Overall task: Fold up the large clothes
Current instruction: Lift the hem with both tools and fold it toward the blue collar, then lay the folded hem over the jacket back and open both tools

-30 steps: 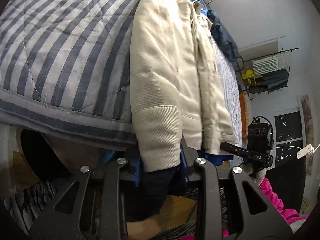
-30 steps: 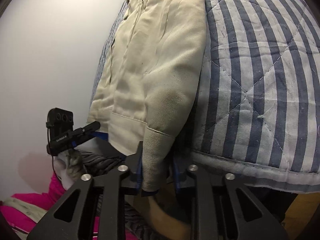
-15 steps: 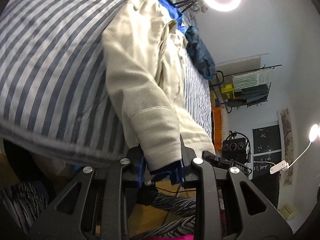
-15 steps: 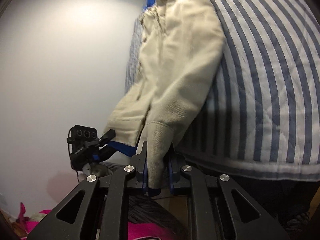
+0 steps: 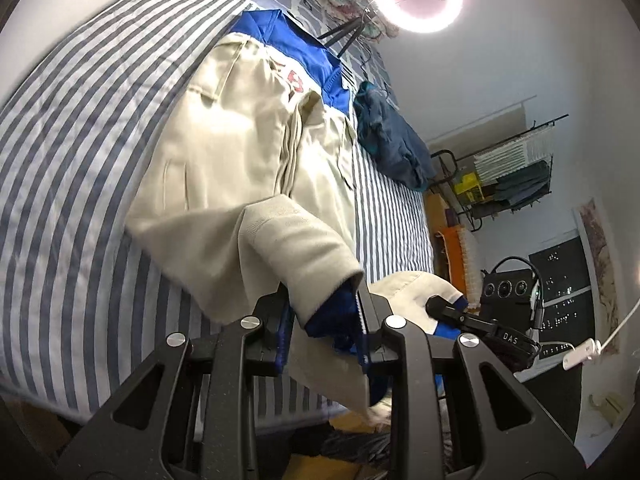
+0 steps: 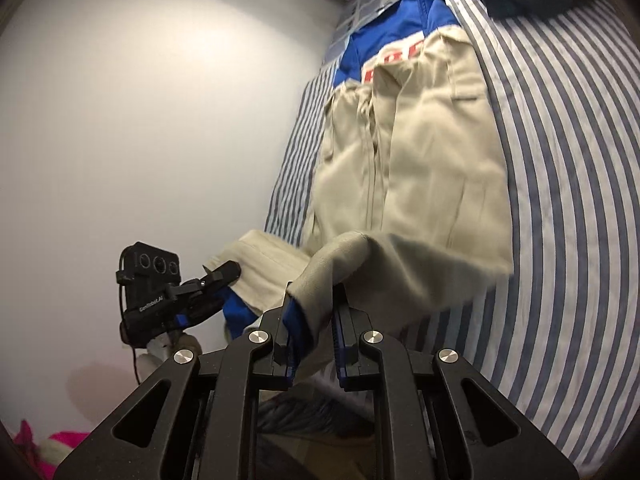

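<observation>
With each claw, left (image 5: 322, 322) and right (image 6: 312, 330), clamped on a cuff of the beige jacket (image 5: 240, 152), carry both hems evenly, probably toward the collar, over the striped bed (image 5: 72, 168).

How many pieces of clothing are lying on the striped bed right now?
2. The beige jacket with a blue collar lies along the middle of the bed; a dark blue garment is bunched beside it near the bed's edge. More may lie out of frame.
</observation>
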### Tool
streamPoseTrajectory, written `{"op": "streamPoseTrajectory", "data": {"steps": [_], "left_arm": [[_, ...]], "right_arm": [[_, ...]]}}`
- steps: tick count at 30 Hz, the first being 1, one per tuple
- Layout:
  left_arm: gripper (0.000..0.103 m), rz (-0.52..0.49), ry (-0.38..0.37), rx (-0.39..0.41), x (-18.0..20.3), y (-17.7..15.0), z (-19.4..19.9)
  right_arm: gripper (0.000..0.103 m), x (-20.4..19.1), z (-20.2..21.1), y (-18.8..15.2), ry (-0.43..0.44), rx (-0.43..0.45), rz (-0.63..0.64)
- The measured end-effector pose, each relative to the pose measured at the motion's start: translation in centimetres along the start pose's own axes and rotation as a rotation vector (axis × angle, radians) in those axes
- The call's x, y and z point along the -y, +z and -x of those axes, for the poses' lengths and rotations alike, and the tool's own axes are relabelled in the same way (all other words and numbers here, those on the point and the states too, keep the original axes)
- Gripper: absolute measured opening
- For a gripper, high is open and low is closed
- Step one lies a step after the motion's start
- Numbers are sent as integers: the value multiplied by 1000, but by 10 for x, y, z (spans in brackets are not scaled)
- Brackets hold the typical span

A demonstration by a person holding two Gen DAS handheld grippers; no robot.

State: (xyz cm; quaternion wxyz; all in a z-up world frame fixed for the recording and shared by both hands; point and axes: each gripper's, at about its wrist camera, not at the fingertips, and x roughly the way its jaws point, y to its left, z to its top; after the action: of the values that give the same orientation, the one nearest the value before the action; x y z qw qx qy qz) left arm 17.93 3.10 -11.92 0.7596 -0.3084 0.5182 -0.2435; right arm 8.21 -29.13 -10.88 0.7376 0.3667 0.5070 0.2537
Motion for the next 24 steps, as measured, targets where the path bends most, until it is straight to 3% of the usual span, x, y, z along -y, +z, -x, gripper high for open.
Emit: {"op": "streamPoseTrajectory", "data": {"steps": [10,20,24], "left_arm": [[24,33,96,35,-19,50,-44],[24,107,160,-9,-51,74,-95],[24,100,173,-8,-53,78,-101]], "right_arm": [[12,17,-34,55,-80,58,-58],[12,70,-79,86,-186,53,-202],[14,83,-85,91,-156,47,-243]]}}
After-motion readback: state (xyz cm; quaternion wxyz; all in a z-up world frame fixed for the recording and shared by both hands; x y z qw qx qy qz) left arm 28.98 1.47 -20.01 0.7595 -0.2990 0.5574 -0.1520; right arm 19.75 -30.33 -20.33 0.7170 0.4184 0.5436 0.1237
